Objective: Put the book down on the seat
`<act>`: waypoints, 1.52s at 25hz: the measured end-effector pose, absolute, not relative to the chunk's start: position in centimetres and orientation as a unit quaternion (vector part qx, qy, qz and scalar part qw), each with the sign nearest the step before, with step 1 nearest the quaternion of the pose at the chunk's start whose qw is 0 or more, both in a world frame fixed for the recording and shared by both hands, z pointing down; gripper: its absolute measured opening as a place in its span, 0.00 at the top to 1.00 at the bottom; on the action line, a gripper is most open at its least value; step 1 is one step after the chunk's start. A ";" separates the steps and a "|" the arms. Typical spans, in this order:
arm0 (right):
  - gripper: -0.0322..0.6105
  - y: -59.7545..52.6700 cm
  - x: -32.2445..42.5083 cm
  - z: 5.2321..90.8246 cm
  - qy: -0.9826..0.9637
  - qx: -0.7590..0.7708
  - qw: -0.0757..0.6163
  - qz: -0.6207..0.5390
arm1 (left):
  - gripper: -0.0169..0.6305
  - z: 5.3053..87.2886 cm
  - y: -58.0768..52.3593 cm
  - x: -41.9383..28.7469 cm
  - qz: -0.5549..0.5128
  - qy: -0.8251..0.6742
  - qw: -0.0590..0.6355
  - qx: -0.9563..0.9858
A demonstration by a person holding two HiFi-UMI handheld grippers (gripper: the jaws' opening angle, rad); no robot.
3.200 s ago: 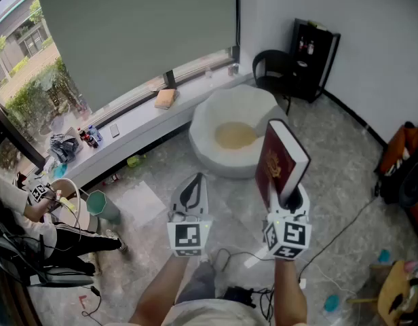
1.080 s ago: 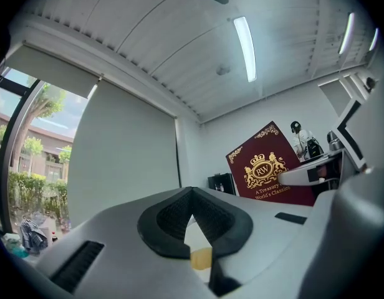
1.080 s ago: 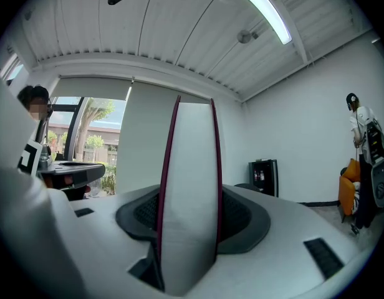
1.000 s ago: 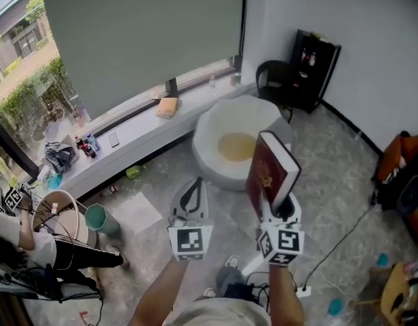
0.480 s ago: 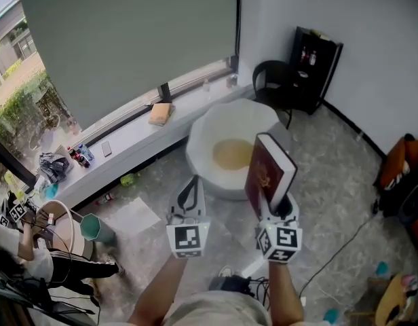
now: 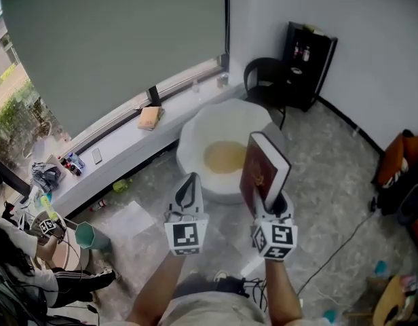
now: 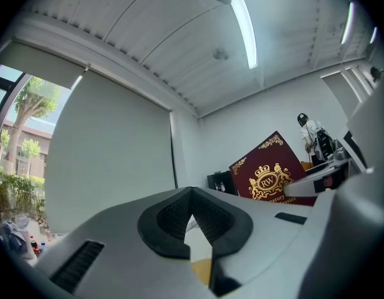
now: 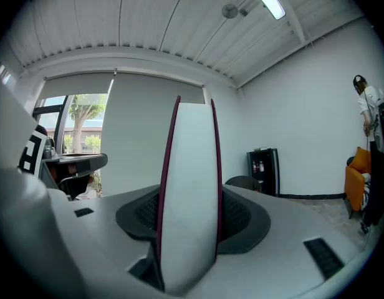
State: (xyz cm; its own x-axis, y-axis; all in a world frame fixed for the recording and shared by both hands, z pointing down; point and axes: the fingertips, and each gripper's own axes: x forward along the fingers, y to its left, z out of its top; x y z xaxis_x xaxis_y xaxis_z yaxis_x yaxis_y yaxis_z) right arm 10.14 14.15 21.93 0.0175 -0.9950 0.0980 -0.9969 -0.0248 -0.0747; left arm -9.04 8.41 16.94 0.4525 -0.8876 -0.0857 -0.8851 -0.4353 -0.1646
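Note:
A dark red hardback book (image 6: pixel 262 172) with a gold crest stands upright, its lower edge clamped in my right gripper (image 6: pixel 275 204). In the right gripper view its white page edge (image 8: pixel 189 185) fills the space between the pads, and the gripper (image 8: pixel 189 223) is shut on it. The left gripper view shows the book's cover (image 7: pixel 273 174) off to the right. My left gripper (image 6: pixel 189 180) hovers beside it, shut with nothing held (image 7: pixel 192 215). Just beyond both grippers sits the seat (image 6: pixel 195 129), a round white tub chair with a yellow cushion (image 6: pixel 222 156).
A black chair (image 6: pixel 262 77) and a black cabinet (image 6: pixel 309 46) stand behind the seat by the wall. A tan book (image 6: pixel 149 117) lies on the window ledge. A green bin (image 6: pixel 85 235) and a seated person (image 6: pixel 19 257) are at the left. Cables run across the floor (image 6: pixel 345 243).
The person has stepped toward the seat, which now lies closer beneath the grippers. The book stays upright in the right gripper; the left gripper keeps its place beside it.

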 end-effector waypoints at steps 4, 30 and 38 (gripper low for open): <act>0.60 12.2 10.4 22.2 -0.697 0.714 0.011 0.061 | 0.97 17.3 6.3 -8.5 -0.004 0.519 0.088 -0.850; 0.60 -10.0 7.3 22.7 -0.655 0.753 0.034 0.054 | 0.96 18.9 -17.2 -8.9 0.018 0.452 0.072 -0.889; 0.60 -13.8 7.6 23.2 -0.642 0.763 0.031 0.058 | 0.97 19.6 -20.7 -8.3 0.015 0.437 0.076 -0.896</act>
State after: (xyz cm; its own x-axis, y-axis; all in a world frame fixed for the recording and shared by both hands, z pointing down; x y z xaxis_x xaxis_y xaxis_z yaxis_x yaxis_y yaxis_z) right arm 7.63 -13.75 23.25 0.1678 -0.9773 0.1292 -0.9846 -0.1727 -0.0273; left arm -8.27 -20.70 19.55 0.6169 -0.7815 -0.0930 -0.7861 -0.6059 -0.1226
